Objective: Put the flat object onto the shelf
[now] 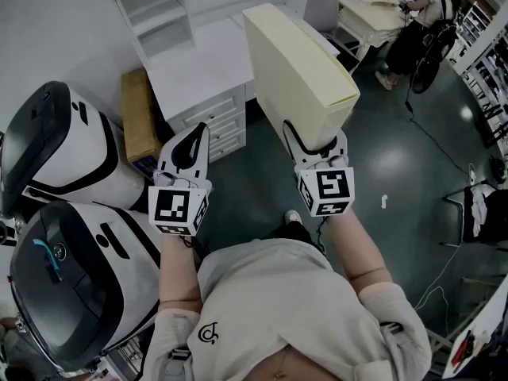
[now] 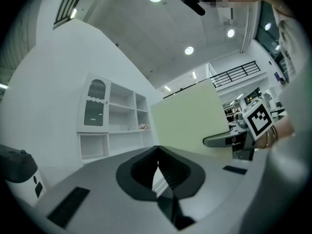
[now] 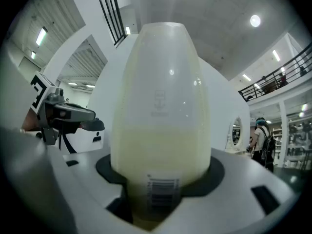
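Barcode label (image 3: 161, 191) on flat object (image 3: 161, 106) unreadable

A dark, glossy floor (image 1: 397, 157) carries everything; a white desk (image 1: 198, 70) with drawers stands on it, and a white shelf unit (image 1: 155, 10) with open compartments rises behind the desk against the wall; a cardboard box (image 1: 139, 117) sits on the floor just beside the desk; two white-and-black machines (image 1: 55, 145) stand near the box; a thin cable (image 1: 432, 137) trails across the floor, with a small white scrap (image 1: 384, 202) well apart from it; one shelf holds a small pale thing (image 2: 143, 126).
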A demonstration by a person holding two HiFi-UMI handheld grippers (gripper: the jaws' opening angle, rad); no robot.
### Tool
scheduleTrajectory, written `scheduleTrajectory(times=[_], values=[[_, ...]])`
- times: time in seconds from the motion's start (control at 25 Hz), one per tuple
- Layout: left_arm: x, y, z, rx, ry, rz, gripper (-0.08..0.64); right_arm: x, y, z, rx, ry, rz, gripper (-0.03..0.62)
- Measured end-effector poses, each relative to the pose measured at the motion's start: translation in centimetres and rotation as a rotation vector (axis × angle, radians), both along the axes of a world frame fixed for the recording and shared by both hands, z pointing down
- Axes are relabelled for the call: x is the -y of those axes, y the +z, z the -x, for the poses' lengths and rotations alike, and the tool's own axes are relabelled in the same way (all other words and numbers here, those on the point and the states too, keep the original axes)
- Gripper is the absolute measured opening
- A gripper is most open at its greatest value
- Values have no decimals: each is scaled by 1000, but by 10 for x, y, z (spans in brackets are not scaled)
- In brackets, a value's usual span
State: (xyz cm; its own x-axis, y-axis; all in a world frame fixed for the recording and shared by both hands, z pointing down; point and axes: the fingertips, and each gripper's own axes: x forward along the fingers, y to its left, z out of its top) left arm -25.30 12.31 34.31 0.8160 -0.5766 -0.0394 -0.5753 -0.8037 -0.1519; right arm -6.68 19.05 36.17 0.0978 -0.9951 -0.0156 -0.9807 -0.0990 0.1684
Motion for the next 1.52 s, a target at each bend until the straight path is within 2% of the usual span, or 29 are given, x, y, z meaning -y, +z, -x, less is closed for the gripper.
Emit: scheduleTrajectory(times=[0.48,0.72,0.92,1.2,1.36,1.52], values=[[10,4,4,-27,25,1,14,7,4,-2,-20,3,8,276],[19,10,-5,-20,38,25,14,14,6,-18,-17,25,7,278],[28,17,-13,-21,11,33,14,31,17,-33,-1,5,31,282],[60,26,-49,8,-64,26,14,83,28,-75,35,-79,27,282],[86,25,-89,29,-118,18,14,123,26,-115,60,-148,33,278],[116,22,-131,28,-184,24,14,165,16,-160,34,-216,20,272]])
